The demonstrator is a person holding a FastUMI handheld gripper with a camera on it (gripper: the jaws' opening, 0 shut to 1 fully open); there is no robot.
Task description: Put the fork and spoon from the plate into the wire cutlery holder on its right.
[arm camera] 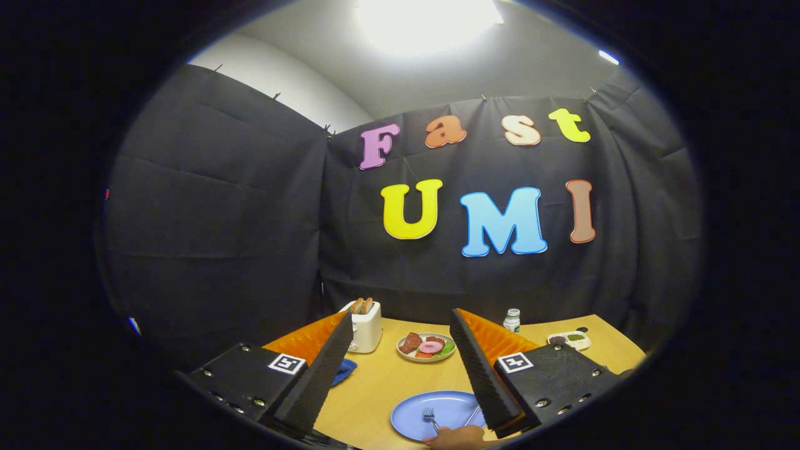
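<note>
A blue plate [437,412] lies on the wooden table [381,381], low between my fingers. A fork [429,416] rests on it, tines pointing away from me. Beside it, a striped handle [472,417] peeks out next to my right finger; I cannot tell if it is the spoon. A person's hand [459,437] touches the plate's near rim by the fork's handle. My gripper [406,369] is open, held well above the plate, nothing between its fingers.
A white toaster [364,325] with toast stands at the table's back left, a blue cloth [342,371] in front of it. A plate of food [426,347] sits beyond the blue plate. A small bottle [512,320] and a white sauce tray [570,339] are at the back right.
</note>
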